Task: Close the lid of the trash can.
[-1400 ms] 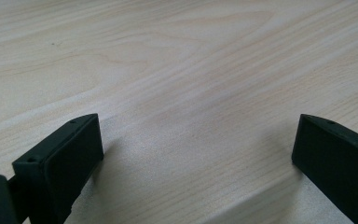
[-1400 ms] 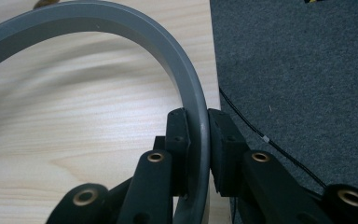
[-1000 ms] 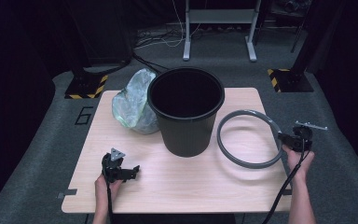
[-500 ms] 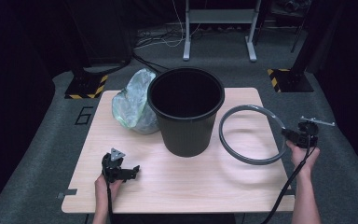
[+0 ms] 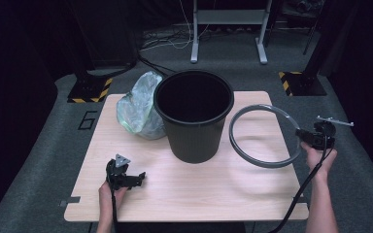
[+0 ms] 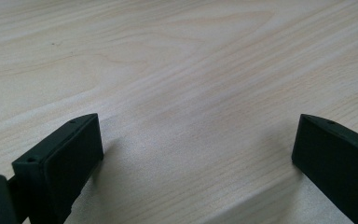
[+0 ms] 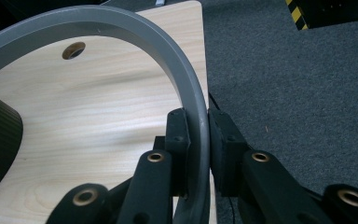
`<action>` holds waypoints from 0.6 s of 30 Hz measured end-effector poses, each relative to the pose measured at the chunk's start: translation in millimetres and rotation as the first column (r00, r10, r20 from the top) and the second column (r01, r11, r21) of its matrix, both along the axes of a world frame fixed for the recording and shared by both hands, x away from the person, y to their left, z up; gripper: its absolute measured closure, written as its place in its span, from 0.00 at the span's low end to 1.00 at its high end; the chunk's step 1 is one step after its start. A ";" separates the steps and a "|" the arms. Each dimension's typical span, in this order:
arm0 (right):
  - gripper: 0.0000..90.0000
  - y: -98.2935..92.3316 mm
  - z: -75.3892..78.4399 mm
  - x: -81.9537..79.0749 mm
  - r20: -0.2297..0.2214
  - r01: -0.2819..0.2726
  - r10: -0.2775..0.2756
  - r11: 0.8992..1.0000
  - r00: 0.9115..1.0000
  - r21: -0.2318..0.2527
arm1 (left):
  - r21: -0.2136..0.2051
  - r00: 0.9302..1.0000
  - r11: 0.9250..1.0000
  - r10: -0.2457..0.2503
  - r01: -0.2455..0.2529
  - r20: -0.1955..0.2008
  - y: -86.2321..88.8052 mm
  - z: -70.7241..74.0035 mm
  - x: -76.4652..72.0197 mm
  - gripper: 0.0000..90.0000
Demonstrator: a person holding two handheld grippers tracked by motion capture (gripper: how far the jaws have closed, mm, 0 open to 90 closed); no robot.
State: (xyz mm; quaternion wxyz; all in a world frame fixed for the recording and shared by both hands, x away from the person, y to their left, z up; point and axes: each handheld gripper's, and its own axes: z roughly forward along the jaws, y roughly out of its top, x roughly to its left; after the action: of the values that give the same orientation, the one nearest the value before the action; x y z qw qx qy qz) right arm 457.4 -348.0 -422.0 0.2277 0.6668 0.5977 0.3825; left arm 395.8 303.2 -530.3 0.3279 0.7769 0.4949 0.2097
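Nearest the person, the left tool [image 5: 135,178] is rested low on the pale wooden table [image 5: 194,194], its jaws held wide apart with nothing but bare wood between them, as is shown in the left gripper view. At the table's right edge, the right tool [image 5: 302,134] is clamped on the grey ring [image 5: 252,158], the band being pinched edge-on between the two pads [image 7: 177,135] in the right gripper view. The ring is seen tilted, its gripped side raised and its far side lying toward the black bucket [image 5: 194,121], which is stood upright at the middle of the table. The ring is judged to be light, stiff plastic with a smooth, somewhat slippery surface; a hold across the band's thickness, as is taken here, is thought best, since the hoop could swing or twist about that single point if it is moved quickly. Beyond and left of the bucket, a crumpled translucent bag [image 5: 138,109] is leaned against its wall; it is judged soft and flimsy.
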 end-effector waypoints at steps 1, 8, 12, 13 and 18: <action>0.88 -0.2 1.6 0.0 0.001 0.001 -0.001 1.000 1.000 0.000 | 0.000 1.000 1.000 0.000 0.000 0.000 0.0 0.0 0.0 0.02; 0.88 -1.8 13.0 -0.2 0.015 0.003 -0.003 1.000 1.000 -0.004 | -0.001 1.000 1.000 0.001 -0.001 0.001 0.0 -0.1 0.0 0.02; 0.88 -1.9 19.8 0.3 0.023 0.001 -0.001 1.000 1.000 -0.004 | 0.000 1.000 1.000 0.001 -0.001 0.000 -0.1 0.0 -0.1 0.02; 0.88 -1.9 21.5 0.4 0.025 0.001 -0.001 1.000 1.000 -0.003 | -0.001 1.000 1.000 0.001 -0.001 0.001 -0.1 -0.1 0.0 0.02; 0.88 -1.9 29.6 1.7 0.030 0.000 0.000 1.000 1.000 -0.004 | -0.001 1.000 1.000 0.001 -0.001 0.001 -0.1 -0.1 0.0 0.02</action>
State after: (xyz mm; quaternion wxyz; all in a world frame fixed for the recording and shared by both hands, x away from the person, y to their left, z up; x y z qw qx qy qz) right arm 459.1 -349.8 -392.3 0.2381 0.6606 0.5949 0.3913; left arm 395.8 303.1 -530.4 0.3283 0.7764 0.4953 0.2100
